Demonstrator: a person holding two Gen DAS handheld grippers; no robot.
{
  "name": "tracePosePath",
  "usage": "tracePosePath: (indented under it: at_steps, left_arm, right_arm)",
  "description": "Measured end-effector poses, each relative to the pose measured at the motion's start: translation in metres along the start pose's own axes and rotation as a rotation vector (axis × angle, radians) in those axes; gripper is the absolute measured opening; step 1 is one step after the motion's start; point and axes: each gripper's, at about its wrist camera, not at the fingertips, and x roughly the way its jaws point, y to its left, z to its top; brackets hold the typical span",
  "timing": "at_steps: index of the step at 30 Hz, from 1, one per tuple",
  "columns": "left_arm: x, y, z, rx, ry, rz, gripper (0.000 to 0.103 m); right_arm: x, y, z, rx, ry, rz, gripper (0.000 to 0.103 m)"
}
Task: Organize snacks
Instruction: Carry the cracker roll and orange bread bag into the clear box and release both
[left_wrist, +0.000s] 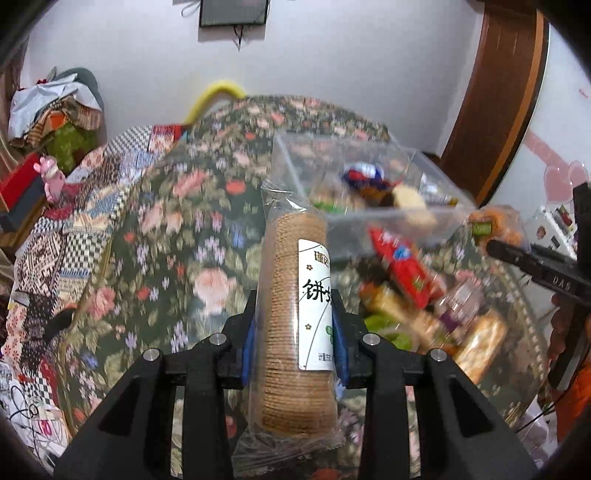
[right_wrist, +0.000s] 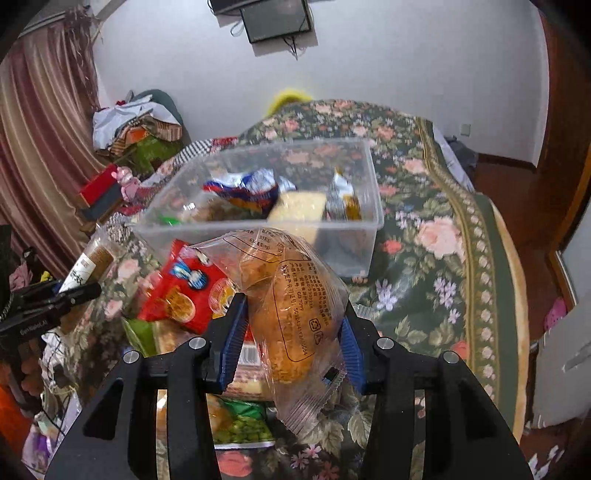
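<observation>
Both grippers loaded for the clear bin (right_wrist: 373, 218) — left gripper (left_wrist: 293, 332) clamps cracker sleeve (left_wrist: 291, 325) lengthwise, right gripper (right_wrist: 291, 339) pinches bagged bun (right_wrist: 291, 310); 2 drops pending, prob.

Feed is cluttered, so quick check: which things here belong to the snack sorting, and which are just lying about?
Job:
- cracker sleeve in left tool
- bagged bun in right tool
- clear bin
- red snack pack
- green pea bag

Lying about:
- clothes pile
- pink toy
- wall screen
</observation>
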Motion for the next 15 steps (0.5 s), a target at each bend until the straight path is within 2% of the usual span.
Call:
tracePosePath:
  at_steps: [7,15]
  left_arm:
    - [-0.009,-0.010,0.036,0.009,-0.072,-0.021,0.033]
    - [0.008,-0.021,0.076,0.009,-0.105,-0.050,0.033]
  right_arm:
    - [-0.011,0.008,0.027,-0.024,-0.079,0.009,0.044]
    - [-0.004,0.014,0.061,-0.046,-0.138,0.011,0.044]
